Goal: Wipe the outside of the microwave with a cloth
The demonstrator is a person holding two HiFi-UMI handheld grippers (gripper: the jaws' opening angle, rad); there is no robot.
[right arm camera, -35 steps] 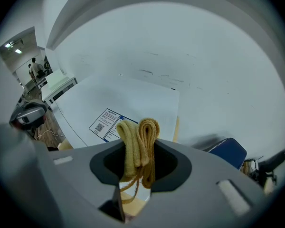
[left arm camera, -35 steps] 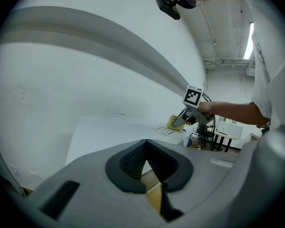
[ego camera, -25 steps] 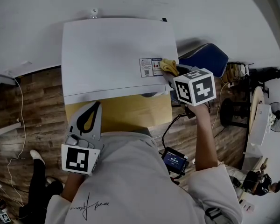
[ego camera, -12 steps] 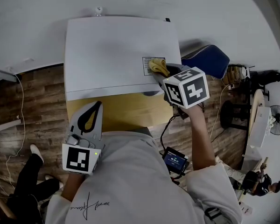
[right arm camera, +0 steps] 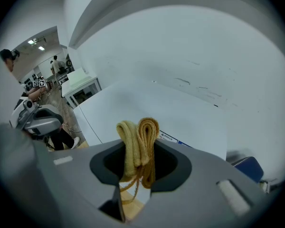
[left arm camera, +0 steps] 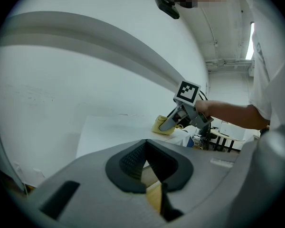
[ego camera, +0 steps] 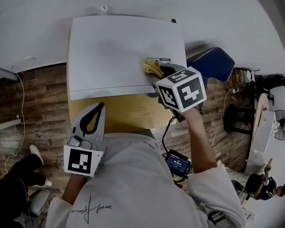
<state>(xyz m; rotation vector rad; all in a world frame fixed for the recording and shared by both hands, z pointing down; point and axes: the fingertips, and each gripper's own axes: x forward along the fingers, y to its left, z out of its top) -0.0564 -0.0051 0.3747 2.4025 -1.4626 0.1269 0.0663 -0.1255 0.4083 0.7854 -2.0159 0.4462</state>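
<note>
The microwave (ego camera: 118, 51) is a plain white box with a smooth, matte, flat top, and it stands on a tan table (ego camera: 123, 113) over a wood-plank floor (ego camera: 33, 103). Near the top's right front edge sits a small printed sticker (ego camera: 162, 60) with blue and dark marks, its writing too small to read. The right tongs (ego camera: 155, 71) are clamped on a yellow cloth (ego camera: 151, 66), a soft knitted fabric bunched into thick rolled folds with loose threads hanging. The cloth rests on the microwave's top just beside the sticker. A cube (ego camera: 182, 90) on these tongs carries black-and-white square markers. The left tongs (ego camera: 100, 106) hover over the table in front of the microwave, grey ribbed pads meeting at the tips, nothing between them.
</note>
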